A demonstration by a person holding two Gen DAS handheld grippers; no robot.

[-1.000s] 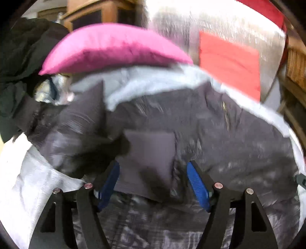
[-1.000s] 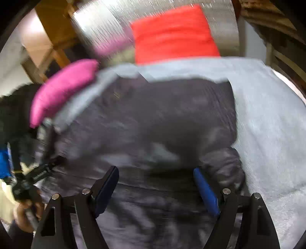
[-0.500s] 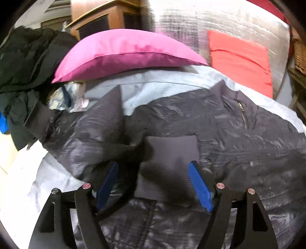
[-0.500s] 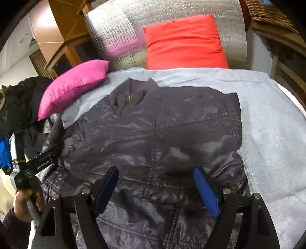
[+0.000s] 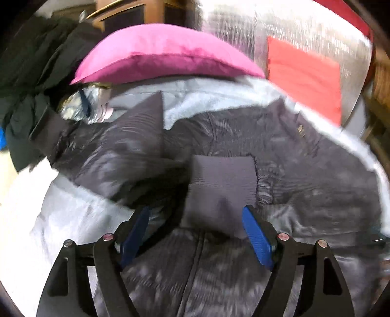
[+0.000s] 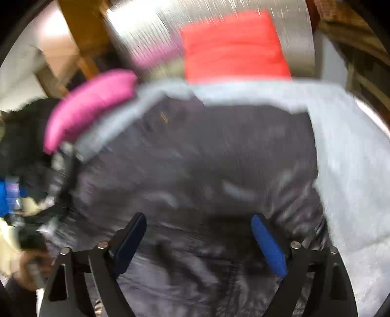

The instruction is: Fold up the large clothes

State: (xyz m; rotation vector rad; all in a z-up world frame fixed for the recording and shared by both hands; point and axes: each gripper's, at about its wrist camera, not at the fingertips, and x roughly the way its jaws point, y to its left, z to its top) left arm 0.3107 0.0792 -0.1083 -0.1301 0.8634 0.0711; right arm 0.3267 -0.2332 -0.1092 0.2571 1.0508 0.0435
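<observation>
A dark grey puffer jacket (image 5: 280,156) lies front up on a light grey bed cover (image 5: 207,97), collar toward the pillows. One sleeve is folded across the chest, its ribbed cuff (image 5: 219,185) just ahead of my left gripper (image 5: 195,219), which is open and empty above it. The other sleeve (image 5: 126,136) stretches out to the left. My right gripper (image 6: 198,226) is open and empty over the jacket's lower body (image 6: 207,158). Both views are blurred by motion.
A pink pillow (image 5: 158,58) and a red pillow (image 5: 304,73) lie at the head, against a silver quilted panel (image 5: 280,26). A black garment pile (image 5: 29,73) sits at the left. A wooden cabinet (image 5: 136,12) stands behind. The bed cover (image 6: 353,158) extends to the right.
Both cameras have shifted and the views are now blurred. The cuff sits about the same between my left fingers. Both grippers stay open.
</observation>
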